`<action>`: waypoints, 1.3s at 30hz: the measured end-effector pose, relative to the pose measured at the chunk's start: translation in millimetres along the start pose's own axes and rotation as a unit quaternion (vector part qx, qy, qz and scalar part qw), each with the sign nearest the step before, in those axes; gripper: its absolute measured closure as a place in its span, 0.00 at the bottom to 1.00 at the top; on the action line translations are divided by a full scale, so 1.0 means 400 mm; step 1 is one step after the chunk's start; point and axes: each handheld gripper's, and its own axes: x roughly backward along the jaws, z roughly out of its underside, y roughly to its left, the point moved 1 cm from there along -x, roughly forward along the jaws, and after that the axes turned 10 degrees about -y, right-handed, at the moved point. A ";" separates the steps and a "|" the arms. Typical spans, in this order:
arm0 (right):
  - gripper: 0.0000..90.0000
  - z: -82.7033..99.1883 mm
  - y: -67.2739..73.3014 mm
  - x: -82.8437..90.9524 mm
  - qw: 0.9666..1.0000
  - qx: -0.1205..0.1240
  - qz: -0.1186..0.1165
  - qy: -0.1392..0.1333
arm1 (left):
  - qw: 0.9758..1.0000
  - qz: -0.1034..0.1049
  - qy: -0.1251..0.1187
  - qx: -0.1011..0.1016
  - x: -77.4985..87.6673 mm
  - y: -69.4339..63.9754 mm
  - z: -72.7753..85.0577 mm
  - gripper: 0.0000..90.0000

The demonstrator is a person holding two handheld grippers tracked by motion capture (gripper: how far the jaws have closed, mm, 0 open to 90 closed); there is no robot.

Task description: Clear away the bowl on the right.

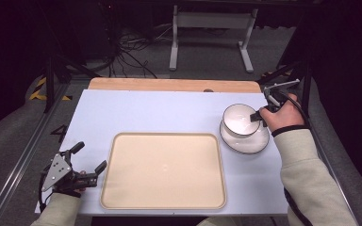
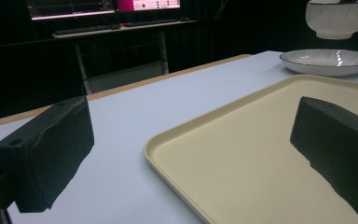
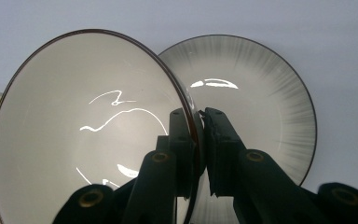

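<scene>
The white bowl (image 1: 240, 119) hangs just above the plate (image 1: 245, 139) at the right side of the bench (image 1: 160, 110), near its far edge. In the left tool's view the bowl (image 2: 338, 18) clearly floats clear of the plate (image 2: 328, 61), with a dark gap under its foot, so it is lifted, not resting. The right tool (image 1: 258, 116) is clenched on the bowl's right-hand rim: in its own view one jaw sits inside the bowl (image 3: 88, 135) and the other outside, the thin wall pinched between them, and the plate (image 3: 261, 98) lies beyond and below.

The cream tray (image 1: 164, 170) lies to the left of the bowl and nearer the person, its right edge just beside the plate. That is the relation that matters: the bowl is held from its right side, so any carry toward the tray would run leftward and toward the near edge, with the bowl leading the hand. The grip is on the rim alone, so the bowl may tilt as it travels.

The left tool (image 1: 90, 163) rests released at the near left, jaws spread, just beside the tray's left rim (image 2: 177, 135), holding nothing and well apart from the bowl. The right hand (image 1: 283, 115) is plainly the one doing the work.
</scene>
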 end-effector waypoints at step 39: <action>0.89 0.036 0.304 0.007 0.989 0.100 -0.109 0.030 | 1.000 0.001 -0.001 -0.001 0.000 0.000 0.000 0.00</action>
